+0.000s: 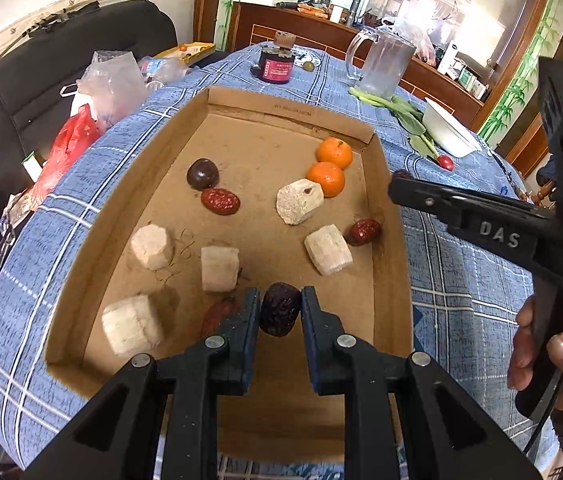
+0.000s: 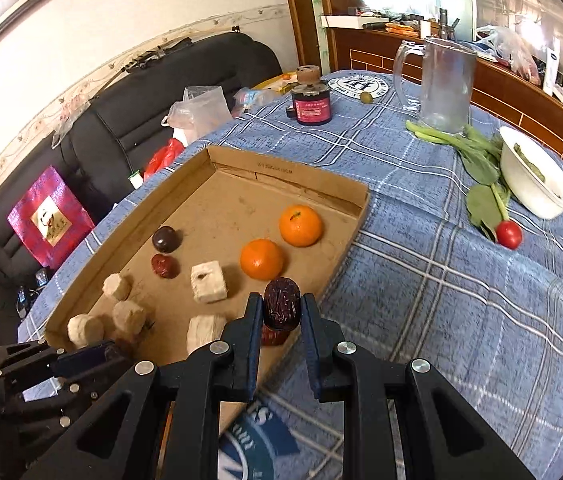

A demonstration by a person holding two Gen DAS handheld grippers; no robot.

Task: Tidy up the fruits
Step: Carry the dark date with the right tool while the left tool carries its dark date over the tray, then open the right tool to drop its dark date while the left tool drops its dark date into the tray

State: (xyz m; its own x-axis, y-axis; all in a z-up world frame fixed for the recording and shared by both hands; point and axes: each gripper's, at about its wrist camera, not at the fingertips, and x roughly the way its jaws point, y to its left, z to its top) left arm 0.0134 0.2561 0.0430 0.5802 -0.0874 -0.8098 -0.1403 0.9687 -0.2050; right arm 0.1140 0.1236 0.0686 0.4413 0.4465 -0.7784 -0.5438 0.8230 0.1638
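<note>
Blue plaid cloth (image 2: pixel 421 280) covers the table beneath a shallow cardboard tray (image 1: pixel 391 264) holding oranges, pale chunks and dates. Each claw grips a wrinkled dark date: left gripper (image 1: pixel 280 312) over the tray floor, right gripper (image 2: pixel 281 312) above its near rim.

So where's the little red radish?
The small round red radish lies on the blue checked tablecloth, right of the cardboard tray, beside the white bowl.

Two oranges (image 1: pixel 334 153), five pale chunks (image 1: pixel 152 247), five dates (image 1: pixel 220 201)
</note>
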